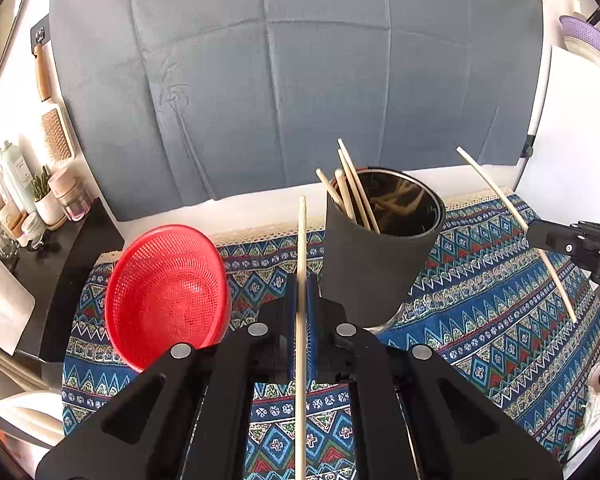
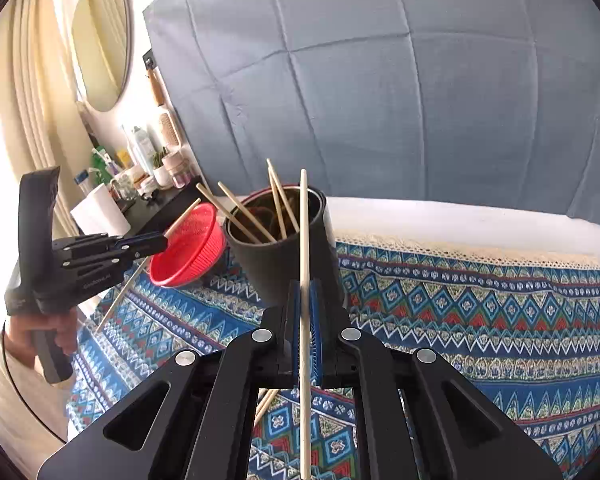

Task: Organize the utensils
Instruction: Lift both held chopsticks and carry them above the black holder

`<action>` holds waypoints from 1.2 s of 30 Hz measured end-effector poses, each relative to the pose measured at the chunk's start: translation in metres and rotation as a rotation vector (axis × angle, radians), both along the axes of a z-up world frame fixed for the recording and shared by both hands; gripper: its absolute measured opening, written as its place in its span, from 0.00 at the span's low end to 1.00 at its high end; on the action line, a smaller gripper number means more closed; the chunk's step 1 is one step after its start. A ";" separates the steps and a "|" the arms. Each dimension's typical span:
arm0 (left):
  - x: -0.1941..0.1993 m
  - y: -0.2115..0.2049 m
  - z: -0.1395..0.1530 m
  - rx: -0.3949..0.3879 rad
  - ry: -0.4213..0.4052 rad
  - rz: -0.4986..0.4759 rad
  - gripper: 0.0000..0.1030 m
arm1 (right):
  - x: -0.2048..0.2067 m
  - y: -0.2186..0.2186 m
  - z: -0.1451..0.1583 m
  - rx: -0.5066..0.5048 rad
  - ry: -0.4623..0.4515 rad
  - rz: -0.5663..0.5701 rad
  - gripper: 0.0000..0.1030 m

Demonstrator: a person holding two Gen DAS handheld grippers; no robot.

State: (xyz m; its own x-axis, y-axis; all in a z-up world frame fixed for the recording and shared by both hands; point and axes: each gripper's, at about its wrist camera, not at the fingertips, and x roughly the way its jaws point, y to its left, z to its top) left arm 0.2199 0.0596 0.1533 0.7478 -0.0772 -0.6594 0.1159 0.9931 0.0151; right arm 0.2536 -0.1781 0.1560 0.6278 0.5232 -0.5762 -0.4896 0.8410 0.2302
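Holder (image 1: 380,248) interior dim, contents unclear. Left gripper (image 1: 301,292) and right gripper (image 2: 305,300) each pinch a chopstick (image 1: 301,320) (image 2: 304,280), raised near holder.

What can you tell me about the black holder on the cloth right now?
The black holder is a matte dark cylinder with a shiny, reflective inside, standing upright on the patterned cloth beside the red basket. Several pale wooden chopsticks lean inside, tips above the rim. Neither gripper touches it.
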 end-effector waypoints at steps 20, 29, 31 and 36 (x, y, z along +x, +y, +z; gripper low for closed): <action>0.055 -0.018 0.066 -0.055 -0.096 -0.082 0.05 | 0.066 0.030 0.045 0.017 -0.071 0.035 0.05; 0.081 -0.031 0.056 -0.201 -0.222 -0.131 0.05 | 0.097 0.032 0.031 0.143 -0.090 0.050 0.05; 0.076 -0.030 0.048 -0.268 -0.304 -0.130 0.05 | 0.098 0.032 0.021 0.198 -0.112 0.064 0.05; 0.074 -0.030 0.034 -0.355 -0.446 -0.123 0.05 | 0.108 0.033 0.000 0.312 -0.147 0.047 0.05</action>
